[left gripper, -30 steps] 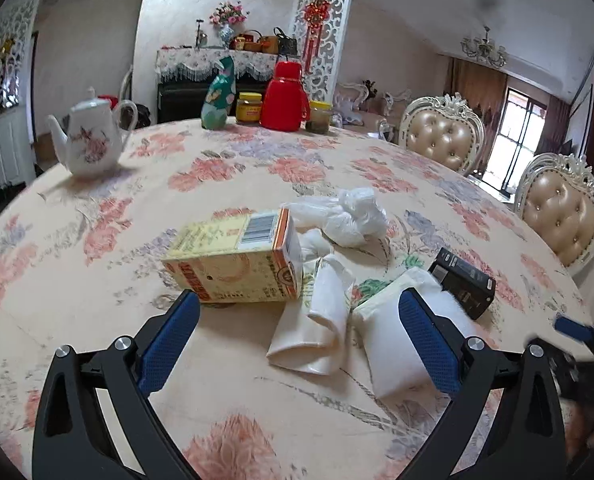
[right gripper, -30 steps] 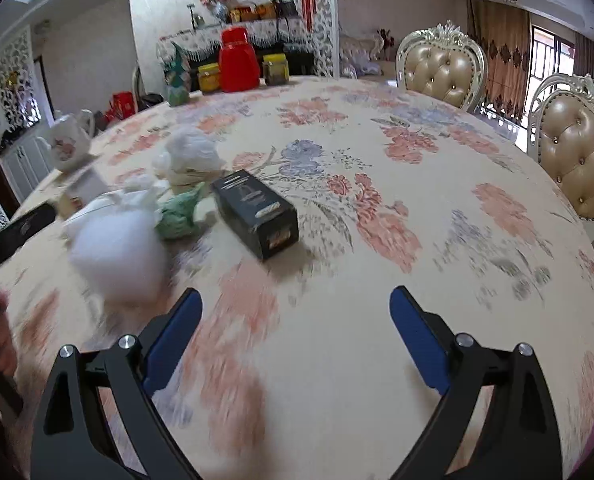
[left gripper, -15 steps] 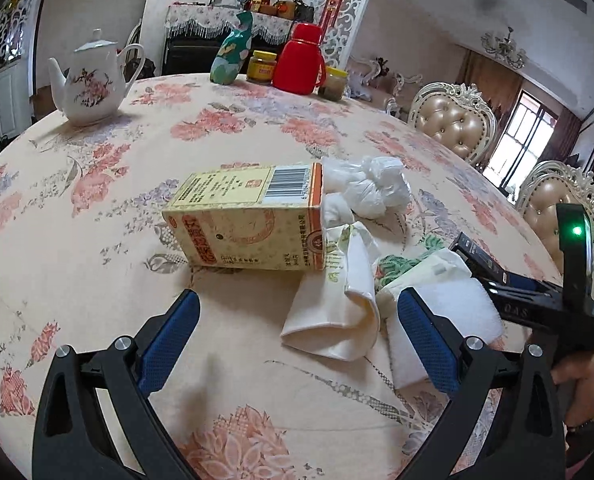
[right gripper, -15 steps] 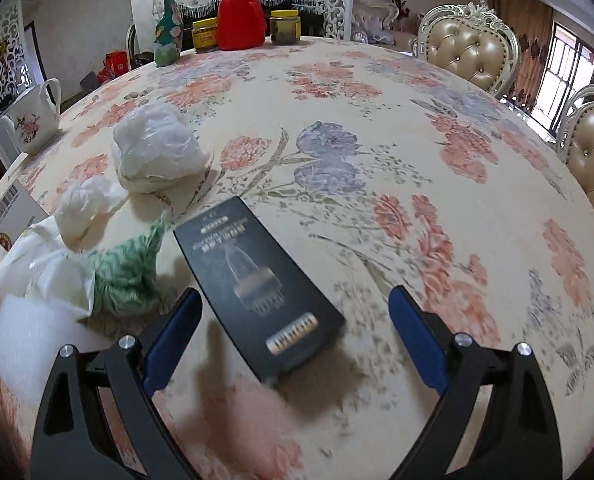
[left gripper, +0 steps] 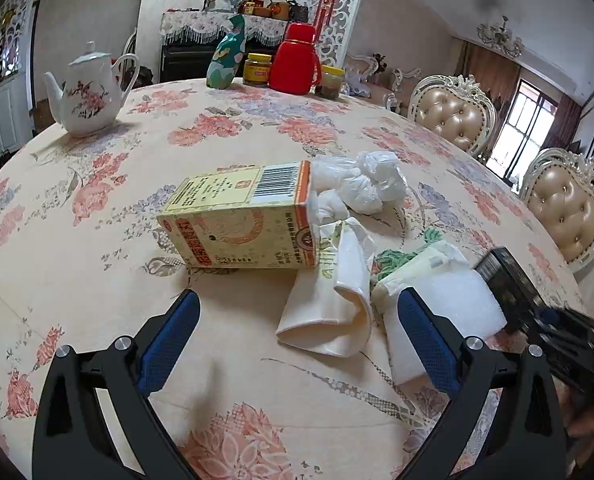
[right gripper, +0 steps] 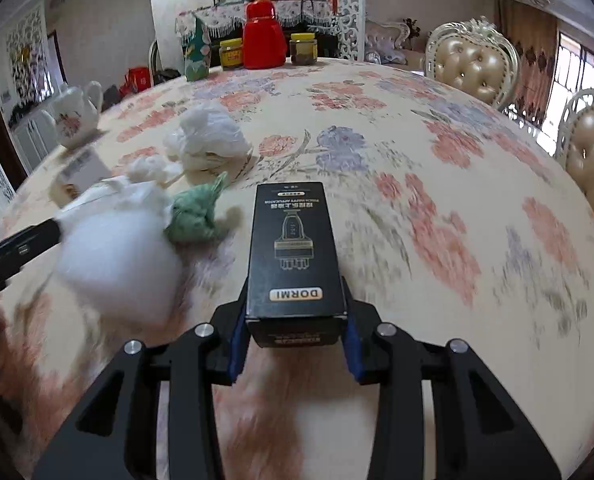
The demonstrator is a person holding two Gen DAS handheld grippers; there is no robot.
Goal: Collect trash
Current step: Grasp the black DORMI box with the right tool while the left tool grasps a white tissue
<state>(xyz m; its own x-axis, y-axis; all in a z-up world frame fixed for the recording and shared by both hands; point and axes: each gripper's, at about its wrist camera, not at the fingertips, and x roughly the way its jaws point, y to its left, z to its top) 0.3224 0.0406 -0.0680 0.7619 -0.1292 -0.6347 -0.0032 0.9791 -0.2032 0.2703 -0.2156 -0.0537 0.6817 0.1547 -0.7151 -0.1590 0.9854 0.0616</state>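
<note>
Right gripper: jaws closing, blue pads pressing on both sides of the near end of the black box. The box is lying flat on the floral counter, its long axis running straight away from the gripper, gold lettering facing up.

Just left of the box a crumpled green scrap is sitting, and beside that a white foam block, blurred. Farther back, a bunched white plastic bag.

Left gripper: jaws standing wide apart, nothing between the pads, hovering over the counter short of the pile. Its right finger is overlapping the near edge of the foam block in view; contact cannot be told. Ahead of it a folded cream paper pouch is lying, and beyond that a yellow carton on its side, barcode up, touching the white bag.

At the counter's far edge a white teapot, red flask and jars are standing, well apart from the trash.
</note>
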